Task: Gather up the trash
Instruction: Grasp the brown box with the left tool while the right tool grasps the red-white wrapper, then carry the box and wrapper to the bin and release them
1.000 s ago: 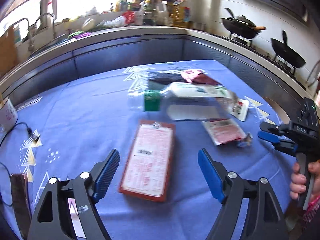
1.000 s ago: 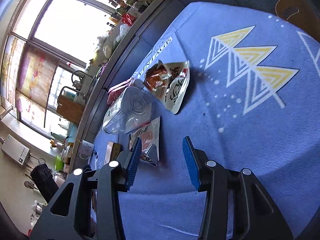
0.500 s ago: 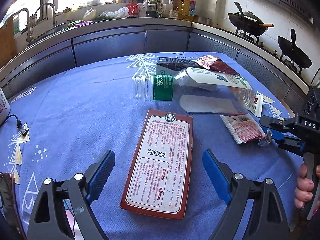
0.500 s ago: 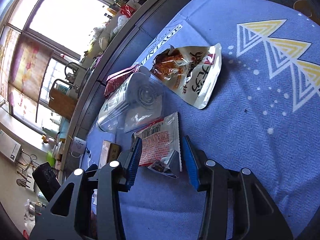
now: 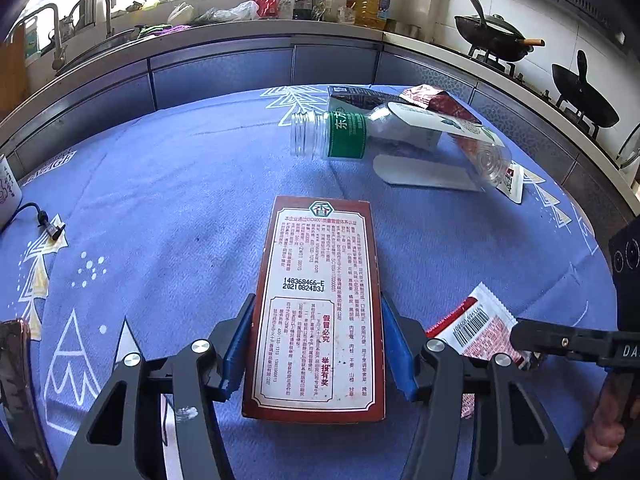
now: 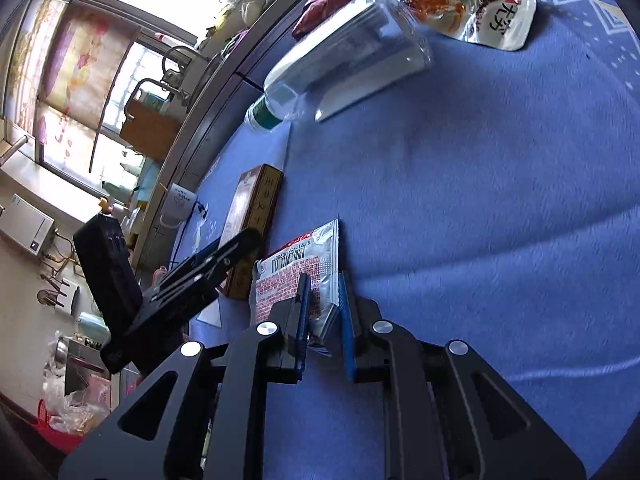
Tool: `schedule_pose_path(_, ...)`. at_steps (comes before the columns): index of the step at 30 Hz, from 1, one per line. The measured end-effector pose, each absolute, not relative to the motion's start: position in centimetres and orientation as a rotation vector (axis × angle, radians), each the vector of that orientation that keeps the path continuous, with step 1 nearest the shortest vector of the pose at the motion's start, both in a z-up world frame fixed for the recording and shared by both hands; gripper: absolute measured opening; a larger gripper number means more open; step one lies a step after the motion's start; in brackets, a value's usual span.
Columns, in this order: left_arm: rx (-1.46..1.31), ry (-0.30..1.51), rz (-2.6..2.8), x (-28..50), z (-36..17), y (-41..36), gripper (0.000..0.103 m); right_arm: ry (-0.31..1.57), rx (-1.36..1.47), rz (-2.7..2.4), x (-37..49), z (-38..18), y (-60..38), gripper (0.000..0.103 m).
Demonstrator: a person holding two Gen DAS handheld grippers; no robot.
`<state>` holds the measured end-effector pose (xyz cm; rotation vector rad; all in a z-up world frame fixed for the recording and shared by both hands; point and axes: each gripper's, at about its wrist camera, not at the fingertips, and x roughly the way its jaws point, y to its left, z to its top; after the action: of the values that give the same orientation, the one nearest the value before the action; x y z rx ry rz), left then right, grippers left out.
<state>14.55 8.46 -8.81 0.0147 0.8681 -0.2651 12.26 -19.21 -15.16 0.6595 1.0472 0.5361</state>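
Left gripper point(image 5: 316, 356): jaws have just been closing and now clasp the red carton point(image 5: 320, 300) across its narrow width, a blue pad pressed flat on each long edge near the end closest to the camera.
Why this hold: the carton lies flat on the blue tablecloth point(image 5: 160, 200), so its thin long edges are the only faces two pads can pinch; taking it near one end leaves most of it sticking out ahead, so I judge it may droop when lifted.
Right gripper point(image 6: 323, 316): jaws have just been closing to a narrow gap with the crumpled near edge of the red-and-white sachet point(image 6: 296, 276) bunched between them; the pads look pressed on the foil.
Why this hold: a limp flat packet offers no edge to squeeze, so pinching a raised fold is the likely way to pick it off the cloth.
Task things nearby: the sachet lies just beside the carton, on its right in the left wrist view; the clear bottle point(image 5: 400, 136) lies on its side farther off, with a snack pouch point(image 6: 480, 12) beyond its base.
Left hand pose: gripper angled steeply down over the carton, fingers along its length.
Right hand pose: gripper tilted down more shallowly, coming at the sachet from its side; part of the hand point(image 5: 604, 436) shows at the handle.
Step, as judged: both pieces grasped, neither lifted yet.
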Motion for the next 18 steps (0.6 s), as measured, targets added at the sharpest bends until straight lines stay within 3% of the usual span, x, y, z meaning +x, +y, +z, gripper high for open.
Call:
schedule_pose_path(7, -0.033, 0.865, -0.337, 12.0, -7.6, 7.9, 0.059, 0.966, 0.722, 0.455, 10.1, -14.0, -23.4, 0.012)
schedule_pose_path(18, 0.073, 0.824, -0.544, 8.9, -5.9, 0.4, 0.059, 0.893, 0.778, 0.329, 6.4, -13.9, -29.3, 0.010)
